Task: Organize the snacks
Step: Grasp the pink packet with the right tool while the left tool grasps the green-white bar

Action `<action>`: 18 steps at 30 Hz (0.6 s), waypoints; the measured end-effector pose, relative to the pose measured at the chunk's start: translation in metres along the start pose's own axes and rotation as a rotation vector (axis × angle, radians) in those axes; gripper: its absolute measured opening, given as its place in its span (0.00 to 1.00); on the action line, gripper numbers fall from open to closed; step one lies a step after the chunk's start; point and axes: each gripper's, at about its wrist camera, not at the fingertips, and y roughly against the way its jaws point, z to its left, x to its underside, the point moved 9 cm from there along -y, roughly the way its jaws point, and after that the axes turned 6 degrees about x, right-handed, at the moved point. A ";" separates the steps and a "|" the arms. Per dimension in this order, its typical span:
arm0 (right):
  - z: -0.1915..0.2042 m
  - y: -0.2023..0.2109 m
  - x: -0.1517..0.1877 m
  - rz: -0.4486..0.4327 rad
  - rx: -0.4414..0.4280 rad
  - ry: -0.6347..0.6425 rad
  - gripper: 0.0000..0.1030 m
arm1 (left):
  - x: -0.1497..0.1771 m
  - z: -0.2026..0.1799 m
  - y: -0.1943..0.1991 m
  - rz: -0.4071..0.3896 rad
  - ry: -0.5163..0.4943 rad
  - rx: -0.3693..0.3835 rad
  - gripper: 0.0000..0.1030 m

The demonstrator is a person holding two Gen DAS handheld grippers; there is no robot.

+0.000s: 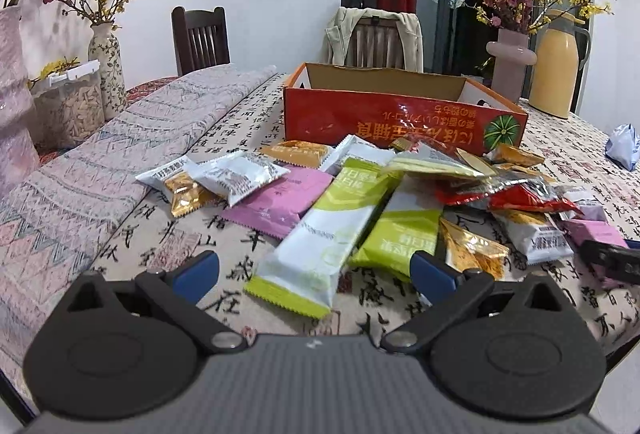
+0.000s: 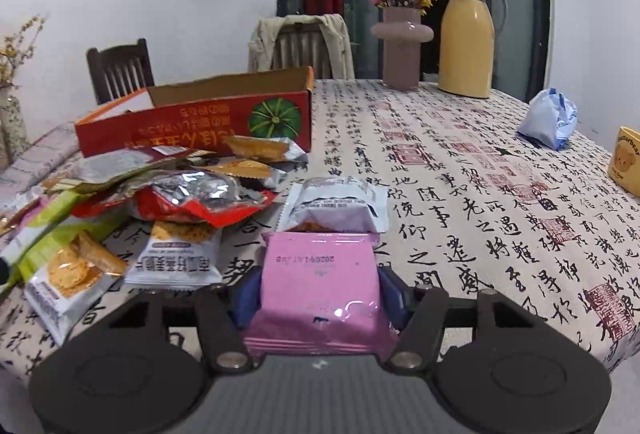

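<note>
While clamped: pink pkt (image 2: 318, 286), R hand-held gripper (image 2: 318, 294)

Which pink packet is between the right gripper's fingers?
The small pink packet with a printed date, in the right gripper. The larger pink packet lies in the pile.

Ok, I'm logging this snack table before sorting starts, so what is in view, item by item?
cardboard box: one, red-orange, open, behind the snack pile.
snack packets: a loose pile, white, green, pink, red and gold, on the tablecloth in front of the box.
pink packet: one, between the right gripper's pads.
pink vase: one, with flowers, far side of the table.
yellow jug: one, beside that vase.
blue-white bag: one, crumpled, far right.
chairs: two, dark wood, one draped with a beige jacket.
left gripper: open, blue pads, over the green-and-white packets.
right gripper: closed on the pink packet.
</note>
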 end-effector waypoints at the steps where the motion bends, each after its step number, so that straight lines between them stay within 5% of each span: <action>1: 0.000 0.003 0.000 -0.012 -0.003 0.006 0.59 | -0.002 0.001 -0.002 0.000 -0.001 -0.004 1.00; 6: 0.004 0.022 -0.002 -0.072 -0.029 0.034 0.59 | -0.021 0.004 -0.021 0.015 0.000 -0.011 0.97; 10: 0.002 0.028 -0.004 -0.089 -0.039 0.031 0.59 | -0.023 0.000 -0.043 0.082 -0.024 0.023 0.73; 18: 0.000 0.026 -0.002 -0.093 -0.056 0.023 0.59 | -0.022 0.002 -0.055 0.135 0.048 0.132 0.58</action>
